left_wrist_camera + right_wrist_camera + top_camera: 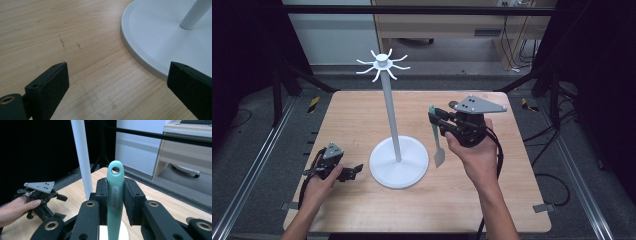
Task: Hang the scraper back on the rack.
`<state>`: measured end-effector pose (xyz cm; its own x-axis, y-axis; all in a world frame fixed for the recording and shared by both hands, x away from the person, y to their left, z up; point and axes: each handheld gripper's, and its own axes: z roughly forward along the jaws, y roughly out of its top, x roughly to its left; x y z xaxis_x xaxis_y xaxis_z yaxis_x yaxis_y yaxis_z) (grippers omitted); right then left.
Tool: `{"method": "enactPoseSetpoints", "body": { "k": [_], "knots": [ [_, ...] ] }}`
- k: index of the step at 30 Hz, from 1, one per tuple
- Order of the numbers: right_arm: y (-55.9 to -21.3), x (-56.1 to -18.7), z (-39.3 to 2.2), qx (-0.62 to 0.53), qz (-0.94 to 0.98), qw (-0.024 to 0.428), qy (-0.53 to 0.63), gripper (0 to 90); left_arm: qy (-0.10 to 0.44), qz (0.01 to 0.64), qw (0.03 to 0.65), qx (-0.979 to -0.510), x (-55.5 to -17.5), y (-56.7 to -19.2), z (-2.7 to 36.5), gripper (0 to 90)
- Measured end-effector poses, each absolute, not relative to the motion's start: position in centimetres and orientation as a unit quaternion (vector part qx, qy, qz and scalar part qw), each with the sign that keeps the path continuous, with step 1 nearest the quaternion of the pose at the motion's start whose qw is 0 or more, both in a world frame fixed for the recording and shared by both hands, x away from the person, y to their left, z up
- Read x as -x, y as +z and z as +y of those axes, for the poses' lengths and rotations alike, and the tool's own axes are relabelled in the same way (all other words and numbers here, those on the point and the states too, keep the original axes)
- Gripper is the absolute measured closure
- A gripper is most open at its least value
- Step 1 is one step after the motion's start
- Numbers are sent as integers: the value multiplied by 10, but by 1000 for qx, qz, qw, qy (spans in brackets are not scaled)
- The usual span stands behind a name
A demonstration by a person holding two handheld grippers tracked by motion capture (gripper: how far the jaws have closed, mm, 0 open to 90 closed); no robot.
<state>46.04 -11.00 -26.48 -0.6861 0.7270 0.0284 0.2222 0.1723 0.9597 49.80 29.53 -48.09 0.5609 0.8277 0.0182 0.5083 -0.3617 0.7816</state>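
Leftward, resting low on the pale wooden table (362,210) near its front edge, left gripper (354,171), jaws spread wide over bare wood grain with nothing between them, just beside the round white base of the stand (399,161), whose thin pole rises from mid-table to a crown of curved hooks. Further right, lifted above the tabletop, right gripper (433,118), jaws pinched narrow on the upper handle of a pale green spatula (437,142), blade hanging down by the base's rim. Around the table, black frame bars, grey floor with trailing cables, metal rails at both sides, a white cabinet and a light wooden desk at the back.
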Motion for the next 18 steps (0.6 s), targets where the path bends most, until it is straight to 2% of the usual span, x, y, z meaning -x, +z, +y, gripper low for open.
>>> {"method": "enactPoseSetpoints", "body": {
  "k": [18],
  "knots": [
    [-237,-451,-90,-306,724,247,567,747,211,418,380,-798,-498,-481,294,36]
  ]
}}
